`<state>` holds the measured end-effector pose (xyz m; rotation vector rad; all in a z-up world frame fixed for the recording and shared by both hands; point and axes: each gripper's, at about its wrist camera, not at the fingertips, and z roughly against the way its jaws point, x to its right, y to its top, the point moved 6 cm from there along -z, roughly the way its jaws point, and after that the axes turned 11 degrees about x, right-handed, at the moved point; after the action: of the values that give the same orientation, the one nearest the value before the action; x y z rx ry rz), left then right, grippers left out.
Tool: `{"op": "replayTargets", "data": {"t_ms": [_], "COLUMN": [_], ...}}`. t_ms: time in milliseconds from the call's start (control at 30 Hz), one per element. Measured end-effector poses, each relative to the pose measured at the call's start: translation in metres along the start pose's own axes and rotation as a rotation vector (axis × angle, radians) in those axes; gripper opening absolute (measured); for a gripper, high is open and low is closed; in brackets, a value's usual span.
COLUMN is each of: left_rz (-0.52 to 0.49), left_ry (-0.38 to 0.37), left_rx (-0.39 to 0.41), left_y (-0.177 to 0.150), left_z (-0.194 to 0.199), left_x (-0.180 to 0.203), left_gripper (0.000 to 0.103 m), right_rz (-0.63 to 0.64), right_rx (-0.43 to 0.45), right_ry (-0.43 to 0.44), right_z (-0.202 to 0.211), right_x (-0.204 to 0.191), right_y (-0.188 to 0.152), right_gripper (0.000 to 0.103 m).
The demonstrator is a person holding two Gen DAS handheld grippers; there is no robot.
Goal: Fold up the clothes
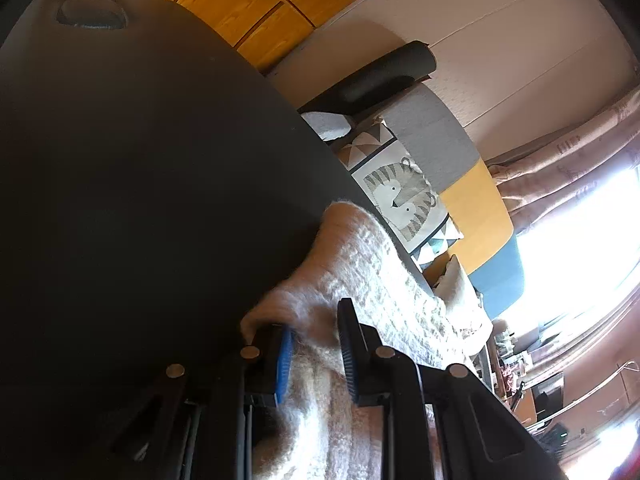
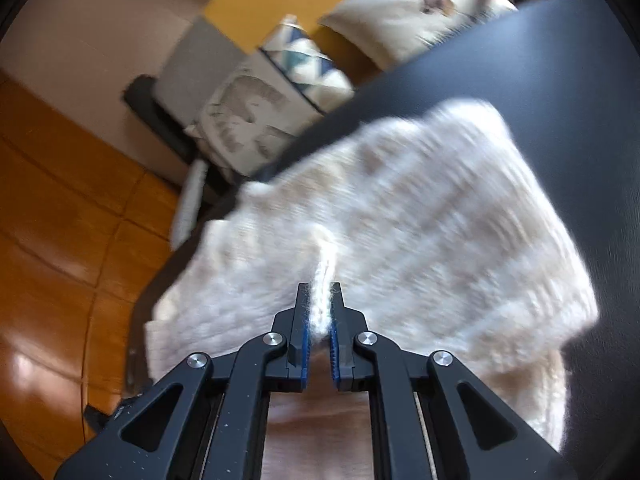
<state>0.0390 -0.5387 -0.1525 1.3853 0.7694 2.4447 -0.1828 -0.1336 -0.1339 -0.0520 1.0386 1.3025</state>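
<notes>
Right wrist view: the right gripper (image 2: 319,296) is clamped nearly closed on a pinched ridge of the cream knit sweater (image 2: 400,216), which lies spread across the dark table (image 2: 560,80) with one edge hanging over the rim. Left wrist view: the left gripper (image 1: 316,332) is partly closed on a thick bunch of the same sweater (image 1: 360,264) at the table (image 1: 140,160) edge. Beyond the table stand a sofa (image 1: 468,196) with cushions (image 1: 404,196) and a wooden floor (image 2: 60,220).

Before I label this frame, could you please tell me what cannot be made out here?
- Left wrist view: the cream knit garment's lower part runs off the bottom edge.
- Right wrist view: motion blur smears the knit; its type stays unclear.
- Right wrist view: the tiger cushion is blurred, partly behind the dark table.
</notes>
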Motion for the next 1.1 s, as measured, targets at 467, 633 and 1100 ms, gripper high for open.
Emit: {"op": "replayTargets", "data": {"t_ms": [467, 633, 1100], "left_rz": [-0.019, -0.059, -0.413], "left_ry": [0.010, 0.027, -0.017], "left_rx": [-0.009, -0.063, 0.036], "left_y": [-0.001, -0.010, -0.027], "left_z": [0.002, 0.015, 0.010], "left_x": [0.002, 0.013, 0.125], "left_gripper": [0.022, 0.022, 0.022], "right_rz": [0.165, 0.171, 0.712], "right_rx": [0.039, 0.129, 0.032], "right_ry": [-0.047, -0.162, -0.068], "right_z": [0.003, 0.038, -0.009], "right_x": [-0.005, -0.003, -0.059], "right_y": [-0.003, 0.002, -0.042], "right_gripper": [0.010, 0.029, 0.029]}}
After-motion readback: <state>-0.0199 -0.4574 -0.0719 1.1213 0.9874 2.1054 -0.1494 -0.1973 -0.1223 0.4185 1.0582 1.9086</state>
